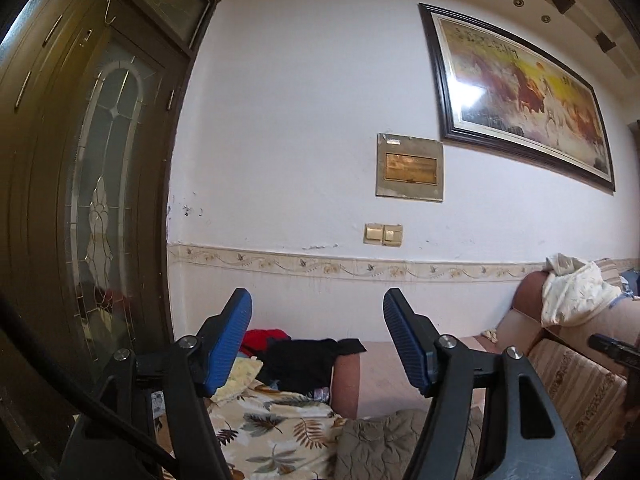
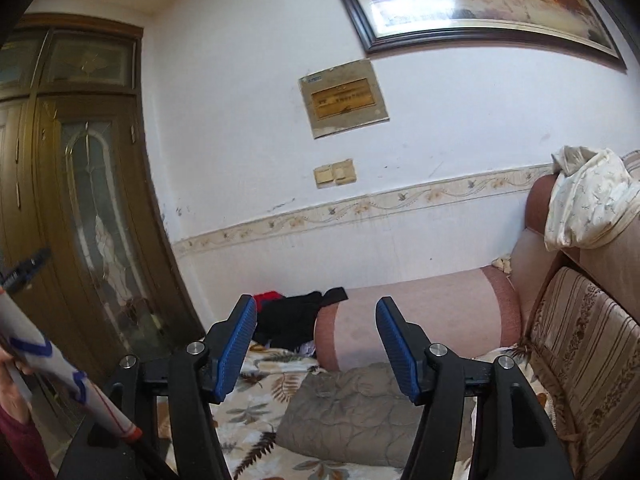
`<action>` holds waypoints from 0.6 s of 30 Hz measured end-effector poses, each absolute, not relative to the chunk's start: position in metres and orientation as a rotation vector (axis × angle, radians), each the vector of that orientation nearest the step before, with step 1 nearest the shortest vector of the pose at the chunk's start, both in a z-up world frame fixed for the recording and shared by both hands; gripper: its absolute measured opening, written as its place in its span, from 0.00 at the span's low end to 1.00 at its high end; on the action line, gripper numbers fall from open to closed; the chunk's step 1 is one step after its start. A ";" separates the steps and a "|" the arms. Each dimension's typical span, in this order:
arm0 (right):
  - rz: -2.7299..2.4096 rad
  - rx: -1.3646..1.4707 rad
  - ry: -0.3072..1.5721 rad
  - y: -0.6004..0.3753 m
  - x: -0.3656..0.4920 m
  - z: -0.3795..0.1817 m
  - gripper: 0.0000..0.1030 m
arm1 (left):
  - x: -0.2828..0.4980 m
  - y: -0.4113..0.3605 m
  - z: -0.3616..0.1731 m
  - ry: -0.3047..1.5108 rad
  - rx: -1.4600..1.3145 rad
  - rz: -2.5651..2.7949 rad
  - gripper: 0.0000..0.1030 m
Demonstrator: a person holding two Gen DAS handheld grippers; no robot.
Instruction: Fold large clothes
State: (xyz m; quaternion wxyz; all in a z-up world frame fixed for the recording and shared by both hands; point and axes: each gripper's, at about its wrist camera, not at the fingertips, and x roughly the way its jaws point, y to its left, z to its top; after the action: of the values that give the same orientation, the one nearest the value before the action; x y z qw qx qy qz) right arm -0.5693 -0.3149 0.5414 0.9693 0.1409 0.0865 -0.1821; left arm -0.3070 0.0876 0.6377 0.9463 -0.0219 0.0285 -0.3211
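Right now your left gripper [image 1: 318, 344] and right gripper [image 2: 316, 346] both stand spread and empty, raised above the folded olive quilted garment [image 2: 352, 416] on the leaf-print sofa cover [image 2: 256, 408]. Next, likely fetch the crumpled black garment [image 2: 292, 316].

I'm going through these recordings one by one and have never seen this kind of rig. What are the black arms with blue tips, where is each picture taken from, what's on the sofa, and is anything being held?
No robot here: a person carries a hand-held tool in each hand, and a wide-angle camera on each looks forward along its two blue-padded fingers. One picture comes from the left tool, the other from the right tool. Both stand open with nothing between the pads. Below lies a sofa covered by a leaf-print sheet, with an olive quilted garment folded on it, and black clothes and red clothes piled by the armrest. A pale floral cloth hangs over the backrest.
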 end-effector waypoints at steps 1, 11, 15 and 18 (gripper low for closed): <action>-0.365 0.281 0.185 -0.313 -0.570 0.538 0.65 | -0.312 0.088 0.633 0.064 -0.035 -0.662 0.66; -0.368 0.267 0.387 -0.321 -0.531 0.418 0.64 | -0.314 -0.027 0.470 0.357 0.173 -0.872 0.66; -0.408 0.295 0.487 -0.345 -0.498 0.342 0.61 | -0.283 -0.111 0.361 0.573 0.244 -0.923 0.66; -0.444 0.371 0.560 -0.375 -0.472 0.285 0.61 | -0.257 -0.172 0.283 0.692 0.304 -0.915 0.66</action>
State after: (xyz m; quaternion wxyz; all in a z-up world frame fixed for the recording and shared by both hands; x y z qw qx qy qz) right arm -0.4720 -0.3755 0.2850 0.9200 0.1807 0.2723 -0.2162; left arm -0.2571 -0.1723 0.2832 0.8290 0.1434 0.3259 -0.4312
